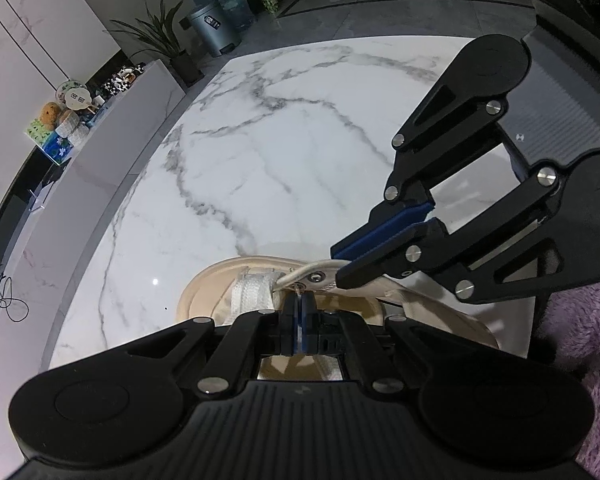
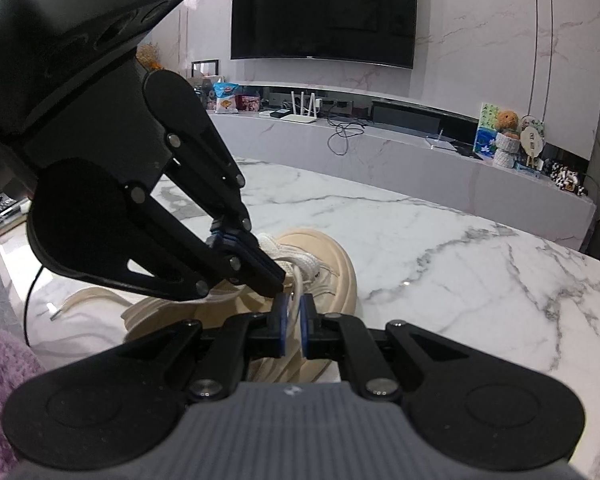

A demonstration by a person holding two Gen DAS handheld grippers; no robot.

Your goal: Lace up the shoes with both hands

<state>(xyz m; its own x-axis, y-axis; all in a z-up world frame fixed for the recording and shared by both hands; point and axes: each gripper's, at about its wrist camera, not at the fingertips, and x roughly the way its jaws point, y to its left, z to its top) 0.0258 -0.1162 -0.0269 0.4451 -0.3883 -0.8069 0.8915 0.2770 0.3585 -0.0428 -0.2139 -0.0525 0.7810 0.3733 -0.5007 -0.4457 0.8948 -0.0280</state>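
Left wrist: left gripper (image 1: pixel 299 312) pinched tight on lace tip (image 1: pixel 298 289) at eyelet (image 1: pixel 315 277); shoe (image 1: pixel 228 292) on table (image 1: pixel 284 128). Right wrist: right gripper (image 2: pixel 294 322) slightly parted, lace (image 2: pixel 297 308) between pads, grip uncertain. Risk: tip slipping, missing eyelet.

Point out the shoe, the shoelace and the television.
shoe (image 2: pixel 340 276), right wrist view, on the cream toe.
shoelace (image 1: pixel 300 271), left wrist view, at the metal eyelet.
television (image 2: pixel 324 12), right wrist view, on the dark screen.
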